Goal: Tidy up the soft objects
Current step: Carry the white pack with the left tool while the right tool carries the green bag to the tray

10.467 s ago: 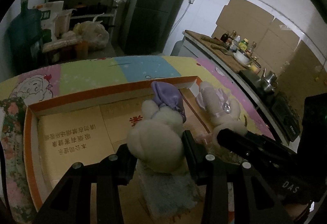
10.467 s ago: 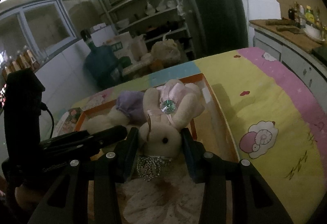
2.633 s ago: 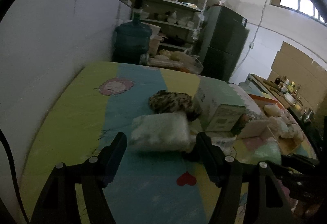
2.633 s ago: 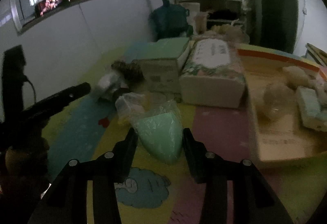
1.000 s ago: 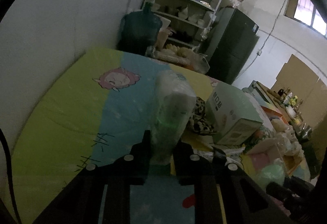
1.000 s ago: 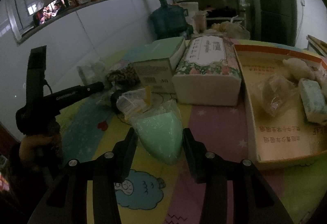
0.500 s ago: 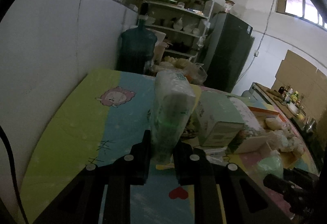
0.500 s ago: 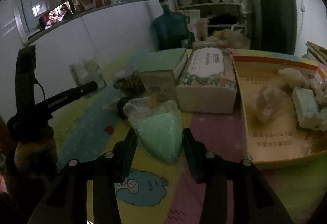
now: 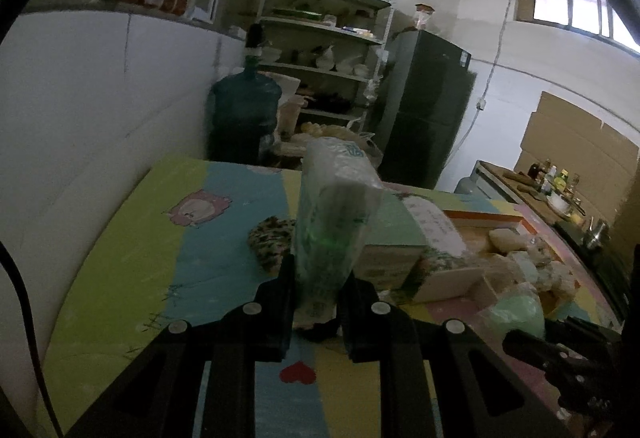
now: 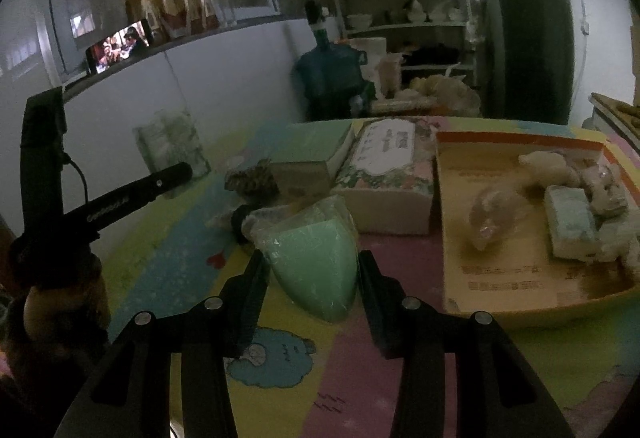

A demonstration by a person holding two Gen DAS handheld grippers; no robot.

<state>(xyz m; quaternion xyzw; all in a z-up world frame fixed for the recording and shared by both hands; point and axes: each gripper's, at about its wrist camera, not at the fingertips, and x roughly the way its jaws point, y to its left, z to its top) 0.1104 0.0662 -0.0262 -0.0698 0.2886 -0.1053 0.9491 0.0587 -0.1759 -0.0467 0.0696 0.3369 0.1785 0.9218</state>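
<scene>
My left gripper (image 9: 316, 288) is shut on a plastic-wrapped white tissue pack (image 9: 334, 214), held upright above the colourful mat; the pack also shows in the right wrist view (image 10: 172, 144). My right gripper (image 10: 312, 274) is shut on a mint-green sponge in clear wrap (image 10: 316, 258), also visible in the left wrist view (image 9: 516, 312). The orange cardboard tray (image 10: 516, 274) at the right holds plush toys (image 10: 548, 164), a wrapped item (image 10: 494, 214) and a pale block (image 10: 570, 222).
A green box (image 10: 316, 150) and a floral tissue box (image 10: 386, 166) stand mid-table beside the tray. A leopard-print soft item (image 10: 252, 178) and a small black object (image 10: 240, 224) lie near them. A white wall runs along the left of the table.
My left gripper has lifted the tissue pack higher and tilted the view upward. My right gripper has risen slightly with the green sponge; the tray looks nearer.
</scene>
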